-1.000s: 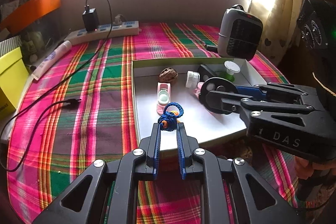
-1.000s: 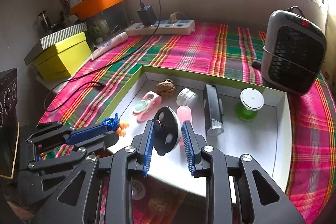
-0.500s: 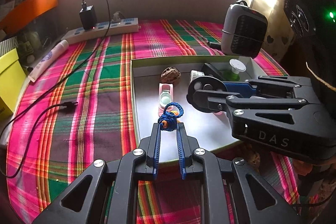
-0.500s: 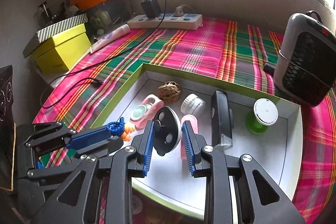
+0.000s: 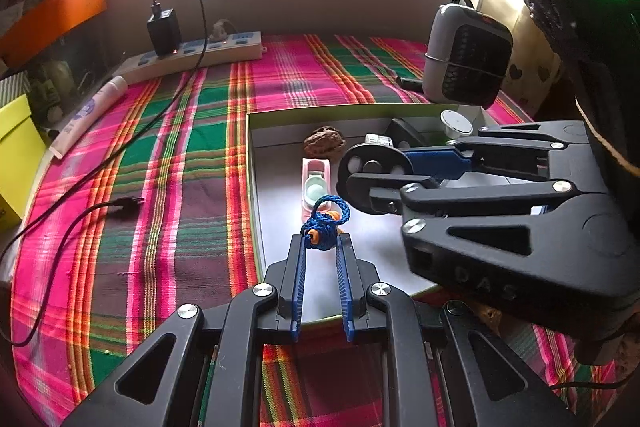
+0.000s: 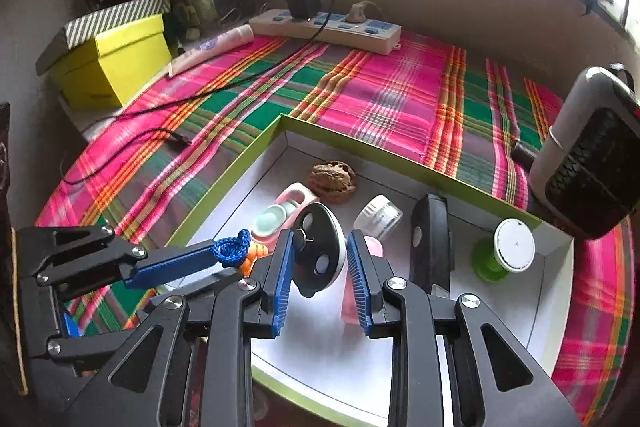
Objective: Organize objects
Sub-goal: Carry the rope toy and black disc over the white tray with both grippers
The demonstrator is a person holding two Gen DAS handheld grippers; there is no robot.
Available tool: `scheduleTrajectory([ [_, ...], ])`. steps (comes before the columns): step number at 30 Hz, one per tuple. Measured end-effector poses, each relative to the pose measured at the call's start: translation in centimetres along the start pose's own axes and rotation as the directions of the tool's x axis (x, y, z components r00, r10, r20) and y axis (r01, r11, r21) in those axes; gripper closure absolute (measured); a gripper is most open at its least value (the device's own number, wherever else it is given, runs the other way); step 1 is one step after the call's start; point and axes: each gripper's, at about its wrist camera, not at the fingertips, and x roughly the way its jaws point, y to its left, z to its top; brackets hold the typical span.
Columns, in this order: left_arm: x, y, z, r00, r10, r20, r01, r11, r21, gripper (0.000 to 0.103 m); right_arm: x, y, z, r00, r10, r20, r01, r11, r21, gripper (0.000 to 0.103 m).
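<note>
My left gripper (image 5: 322,239) is shut on a blue braided cord with orange beads (image 5: 325,223), held above the near left part of a green-rimmed white box (image 5: 250,155). The cord (image 6: 232,249) also shows at that gripper's tip in the right wrist view. My right gripper (image 6: 318,247) is shut on a black oval disc (image 6: 318,253) with round insets, held over the box just right of the left gripper. The disc (image 5: 374,169) is also in the left wrist view. Inside the box lie a pink case (image 6: 286,213), a walnut (image 6: 334,181), a white jar (image 6: 380,217), a black bar (image 6: 432,247) and a green-and-white spool (image 6: 508,251).
The box sits on a pink and green plaid cloth (image 6: 380,87). A small heater (image 6: 596,163) stands at the right, a power strip (image 6: 324,29) with a charger at the back, a yellow box (image 6: 116,67) and a tube (image 6: 216,45) at the left. A black cable (image 5: 100,205) lies across the cloth.
My right gripper has carried the black disc leftward over the box, nearer the left gripper, and rolled a little. The left gripper has kept still with the cord.
</note>
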Motion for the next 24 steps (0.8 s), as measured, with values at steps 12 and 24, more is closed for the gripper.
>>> scheduleTrajectory([
  [12, 0.0, 0.1, -0.1, 1.000, -0.001, 0.004, 0.001, 1.000, -0.006, 0.089, 1.0, 0.7, 0.2, 0.999, -0.029, -0.036, 0.028, 0.999, -0.043, 0.074],
  [24, 0.0, 0.1, 0.0, 1.000, 0.001, 0.002, -0.001, 1.000, -0.005, 0.089, 1.1, 0.9, 0.2, 0.999, -0.033, -0.036, 0.031, 0.998, -0.048, 0.074],
])
